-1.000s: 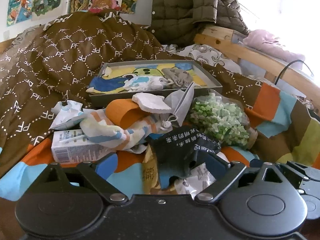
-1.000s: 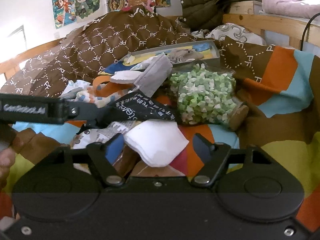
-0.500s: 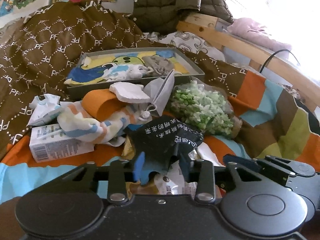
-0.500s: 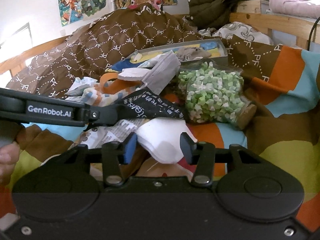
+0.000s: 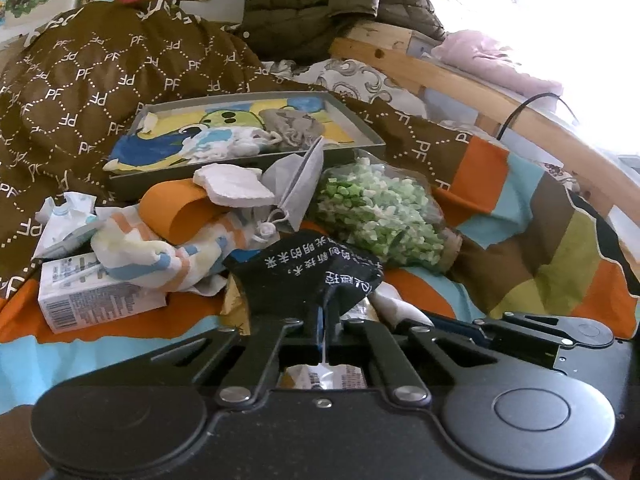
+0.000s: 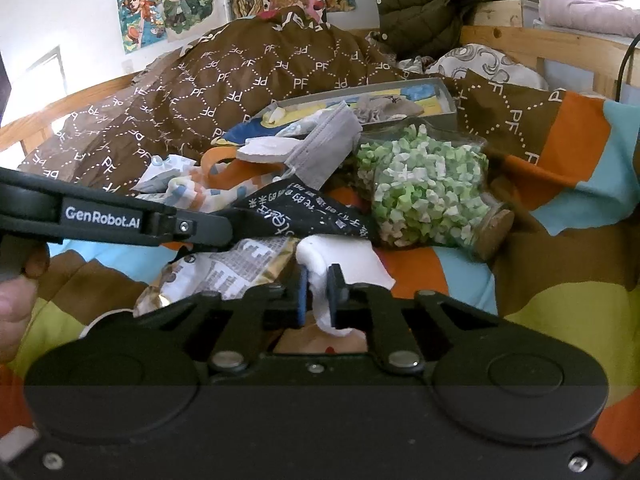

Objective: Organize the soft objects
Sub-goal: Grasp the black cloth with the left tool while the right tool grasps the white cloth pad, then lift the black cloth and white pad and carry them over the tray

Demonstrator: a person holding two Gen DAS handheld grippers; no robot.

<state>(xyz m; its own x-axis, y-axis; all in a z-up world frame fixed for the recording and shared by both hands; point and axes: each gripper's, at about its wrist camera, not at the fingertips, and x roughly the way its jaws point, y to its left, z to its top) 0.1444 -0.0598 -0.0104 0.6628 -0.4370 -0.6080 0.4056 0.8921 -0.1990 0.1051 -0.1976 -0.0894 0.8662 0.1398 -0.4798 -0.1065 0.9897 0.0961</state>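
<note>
The black printed cloth (image 5: 308, 276), lying on the pile in front of the grey tray (image 5: 360, 128), is pinched by the left gripper (image 5: 324, 320). A white sock (image 6: 340, 264) beside a foil packet (image 6: 224, 276) is clamped between the right gripper (image 6: 318, 292) fingers

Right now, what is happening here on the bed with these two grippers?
A person is sorting soft things from a pile on the bed. The left gripper is shut on the black cloth with white writing. The right gripper is shut on the white cloth beside it. The tray behind the pile already holds some small fabric pieces. Neither cloth looks lifted clear of the pile.
</note>
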